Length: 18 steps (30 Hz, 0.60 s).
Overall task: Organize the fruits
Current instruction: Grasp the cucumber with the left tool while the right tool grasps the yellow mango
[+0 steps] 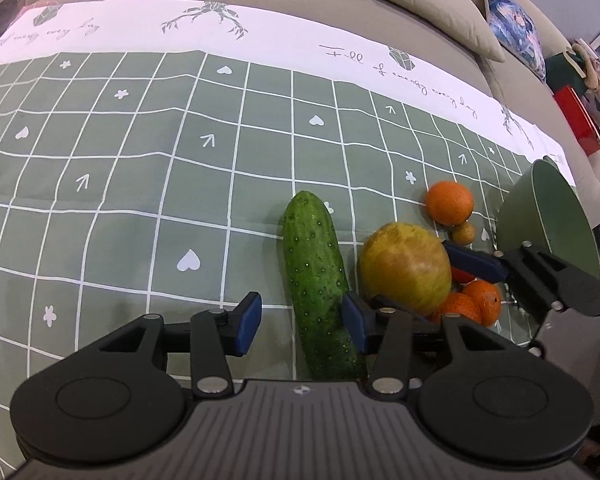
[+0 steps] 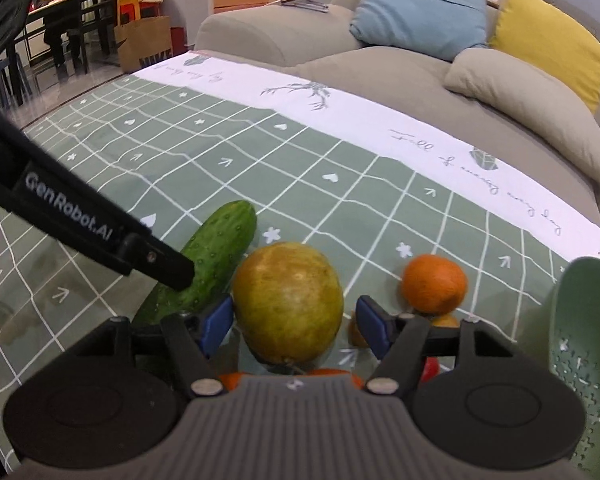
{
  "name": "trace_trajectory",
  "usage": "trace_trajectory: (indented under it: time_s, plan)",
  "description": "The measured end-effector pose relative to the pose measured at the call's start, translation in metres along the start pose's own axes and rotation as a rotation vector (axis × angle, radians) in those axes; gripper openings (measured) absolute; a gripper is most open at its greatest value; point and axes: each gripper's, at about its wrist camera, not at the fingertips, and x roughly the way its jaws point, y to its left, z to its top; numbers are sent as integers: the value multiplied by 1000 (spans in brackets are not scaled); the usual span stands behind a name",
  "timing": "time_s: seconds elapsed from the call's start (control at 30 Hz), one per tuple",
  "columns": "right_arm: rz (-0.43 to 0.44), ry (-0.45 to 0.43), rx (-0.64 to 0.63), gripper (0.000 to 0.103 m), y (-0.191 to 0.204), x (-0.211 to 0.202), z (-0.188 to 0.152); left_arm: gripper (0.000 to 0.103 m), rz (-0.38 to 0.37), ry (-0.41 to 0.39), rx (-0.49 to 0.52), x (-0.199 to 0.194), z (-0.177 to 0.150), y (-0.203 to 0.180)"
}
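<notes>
The right claw (image 2: 294, 326) is spread around the mango (image 2: 288, 302), ungripped; it may roll. The left claw (image 1: 300, 322) is parted, its right pad against the cucumber (image 1: 315, 276).

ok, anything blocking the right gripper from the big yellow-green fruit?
Nothing visible. The right gripper is open, its pads on either side of the yellow-green fruit. The cucumber lies off to its left.

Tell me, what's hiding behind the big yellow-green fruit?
Seen from the left claw's camera, behind the big yellow-green fruit peek two oranges, a bit of something red and the right claw's blue fingertip. The fruit covers the rest of them.
</notes>
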Motion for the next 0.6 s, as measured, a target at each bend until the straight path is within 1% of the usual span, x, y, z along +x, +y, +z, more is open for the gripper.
trace_trajectory:
  time_s: [0.03,0.07,0.1,0.2,0.27,0.33,0.5,0.6]
  plan:
    - [-3,1,-6,64,2,2,0,56,-3,1,0,1,0,0]
    - [-7,2,-14,60,5,2,0,56,-5,2,1,1,1,0]
    - [-5,2,-22,60,8,3,0,56,-5,2,1,1,1,0]
    - [-20,-2,-35,59,12,3,0,56,-7,6,7,2,1,-2]
    - [-12,1,-6,59,9,0,0,56,-13,12,9,4,2,-4]
    - [-9,-11,23,59,5,-7,-1,56,-20,19,11,6,3,-5]
    - [-36,-60,62,59,-4,-38,0,56,-38,40,10,18,6,-14]
    - [-61,-67,72,59,-7,-54,-1,54,-36,52,14,25,7,-22]
